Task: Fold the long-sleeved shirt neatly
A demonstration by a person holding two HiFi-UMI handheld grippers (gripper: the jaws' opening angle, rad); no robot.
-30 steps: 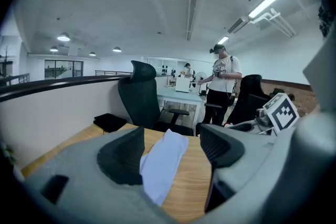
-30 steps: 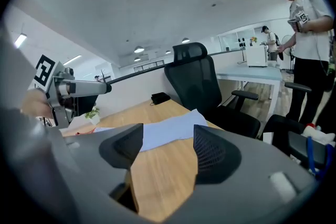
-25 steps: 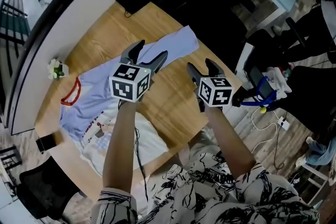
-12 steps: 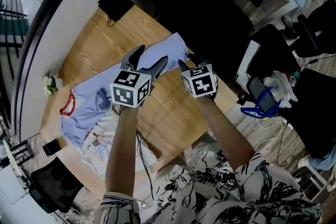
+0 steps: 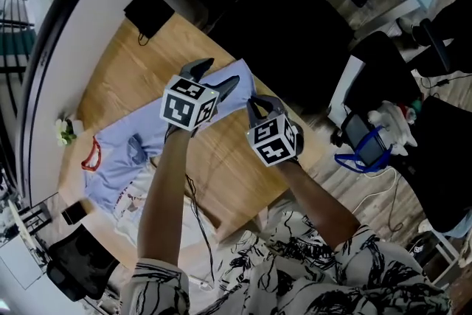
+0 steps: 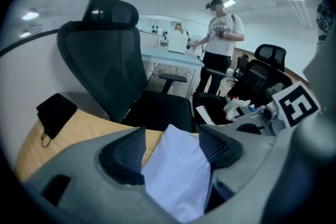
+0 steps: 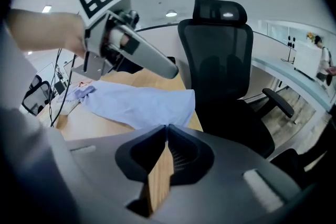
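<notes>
Lilac sleeve (image 5: 242,81) at table's (image 5: 118,63) far edge.
Left gripper (image 5: 219,72), jaws wide but just narrowing, straddles it; right gripper (image 5: 253,102) just pinched its hem; open room nearer me.

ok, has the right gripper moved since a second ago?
Yes: right gripper moved in toward the sleeve end; jaws just closing, nothing seen between.

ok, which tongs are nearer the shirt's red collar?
Left. The left tongs, just closing around the sleeve, sit right of the collar; the right tongs, just closed at the sleeve's edge, grip unclear, are farther right.
</notes>
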